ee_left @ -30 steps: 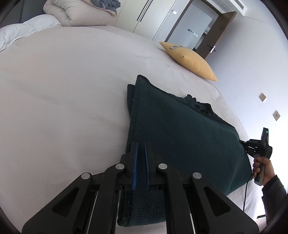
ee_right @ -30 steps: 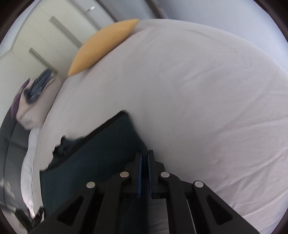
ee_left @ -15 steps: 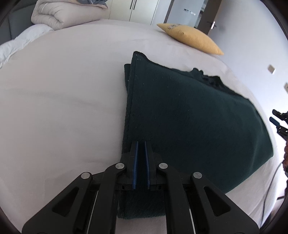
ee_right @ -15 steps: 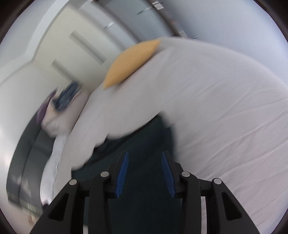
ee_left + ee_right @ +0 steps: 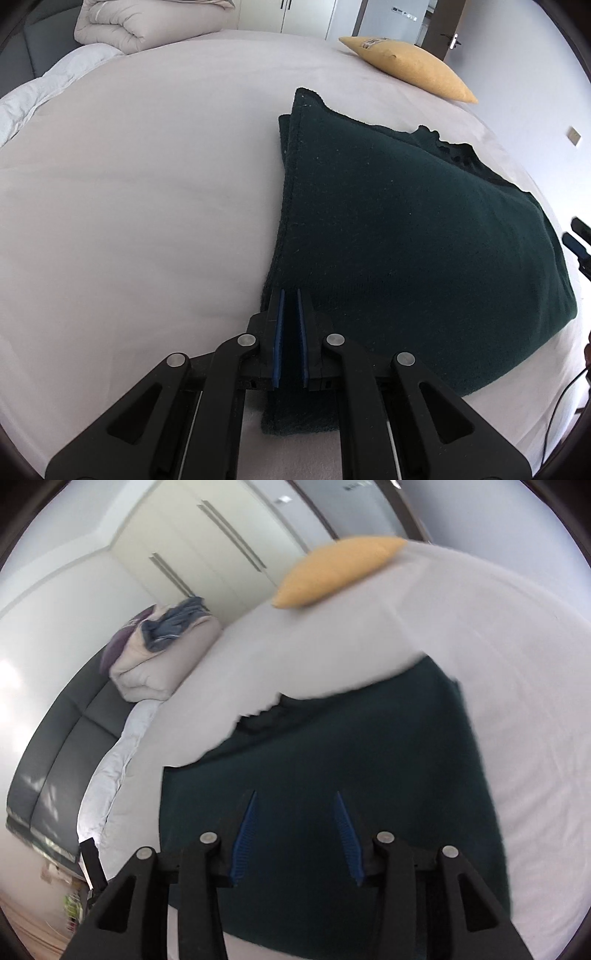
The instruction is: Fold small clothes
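A fold laid down, one corner still in our grip

We kept the left gripper pinched on the near edge of the dark green garment, which lay doubled on the white bed below the yellow cushion. Our right gripper hovered over the cloth, its jaws opening with nothing pressed between them (that view was blurred). We judged one fold just set; next came freeing the left corner and taking fresh edges.

Black claw, blue pads
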Available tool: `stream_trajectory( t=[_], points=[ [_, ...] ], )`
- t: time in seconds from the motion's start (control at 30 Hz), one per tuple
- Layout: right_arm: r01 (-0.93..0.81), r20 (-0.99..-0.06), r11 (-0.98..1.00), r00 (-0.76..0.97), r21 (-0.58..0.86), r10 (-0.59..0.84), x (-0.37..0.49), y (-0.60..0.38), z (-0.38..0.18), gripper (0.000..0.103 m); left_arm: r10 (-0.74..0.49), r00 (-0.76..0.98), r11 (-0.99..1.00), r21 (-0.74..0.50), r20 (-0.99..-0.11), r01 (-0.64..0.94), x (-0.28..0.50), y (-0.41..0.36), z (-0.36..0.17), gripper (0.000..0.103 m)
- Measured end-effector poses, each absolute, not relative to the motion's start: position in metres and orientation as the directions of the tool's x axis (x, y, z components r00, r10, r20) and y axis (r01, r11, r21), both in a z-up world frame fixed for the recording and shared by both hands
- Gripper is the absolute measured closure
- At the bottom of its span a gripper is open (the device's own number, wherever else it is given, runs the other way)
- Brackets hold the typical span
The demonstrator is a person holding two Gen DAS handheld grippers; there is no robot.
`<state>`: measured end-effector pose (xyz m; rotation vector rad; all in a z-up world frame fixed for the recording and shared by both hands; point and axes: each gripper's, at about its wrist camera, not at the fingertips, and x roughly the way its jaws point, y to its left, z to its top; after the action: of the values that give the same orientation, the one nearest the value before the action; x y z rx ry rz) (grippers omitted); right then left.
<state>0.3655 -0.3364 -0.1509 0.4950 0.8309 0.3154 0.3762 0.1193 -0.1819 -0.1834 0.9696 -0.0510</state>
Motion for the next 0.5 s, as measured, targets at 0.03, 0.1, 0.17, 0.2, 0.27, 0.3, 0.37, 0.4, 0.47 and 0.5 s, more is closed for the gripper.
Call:
stream_trajectory(
  t=[0.03,0.1,0.17,0.2,0.27,0.3,0.37,0.4,0.47,0.5],
  points=[
    [-0.067,-0.636,0.843,0.625,0.534,0.453,0.372,-0.332,-0.157,0.05,-0.131,0.565,0.982,-0.186,-0.814,-0.04,0.376,0.12,-0.182,0.096],
    [-0.027,-0.692,0.847,0.564,0.53,0.451,0.387,-0.319,-0.184,0.044,-0.14,0.564,0.98,-0.197,-0.814,-0.041,0.375,0.122,-0.183,0.096],
    [-0.055,-0.68,0.874,0.605,0.483,0.414,0.382,-0.308,-0.188,0.039,-0.141,0.564,0.979,-0.198,-0.813,-0.041,0.374,0.123,-0.183,0.096],
    [-0.077,-0.69,0.893,0.606,0.444,0.396,0.378,-0.299,-0.183,0.031,-0.142,0.565,0.979,-0.2,-0.813,-0.042,0.373,0.125,-0.182,0.096],
    [-0.105,-0.722,0.925,0.595,0.365,0.353,0.371,-0.284,-0.175,0.025,-0.144,0.567,0.978,-0.205,-0.811,-0.046,0.37,0.127,-0.183,0.096],
    [-0.11,-0.731,0.934,0.593,0.34,0.337,0.367,-0.282,-0.171,0.025,-0.143,0.568,0.977,-0.206,-0.81,-0.047,0.37,0.126,-0.183,0.096],
    [-0.124,-0.717,0.928,0.602,0.353,0.353,0.363,-0.278,-0.16,0.025,-0.144,0.572,0.977,-0.206,-0.808,-0.046,0.369,0.125,-0.181,0.096],
    [-0.125,-0.698,0.916,0.612,0.38,0.373,0.357,-0.282,-0.155,0.025,-0.16,0.583,0.974,-0.222,-0.797,-0.037,0.368,0.127,-0.177,0.096],
    [-0.111,-0.664,0.901,0.639,0.419,0.387,0.347,-0.287,-0.145,0.025,-0.19,0.586,0.964,-0.262,-0.788,-0.039,0.363,0.135,-0.17,0.095],
    [-0.121,-0.642,0.891,0.652,0.438,0.404,0.343,-0.285,-0.139,0.025,-0.177,0.594,0.962,-0.266,-0.785,-0.064,0.358,0.141,-0.165,0.095]
  ],
)
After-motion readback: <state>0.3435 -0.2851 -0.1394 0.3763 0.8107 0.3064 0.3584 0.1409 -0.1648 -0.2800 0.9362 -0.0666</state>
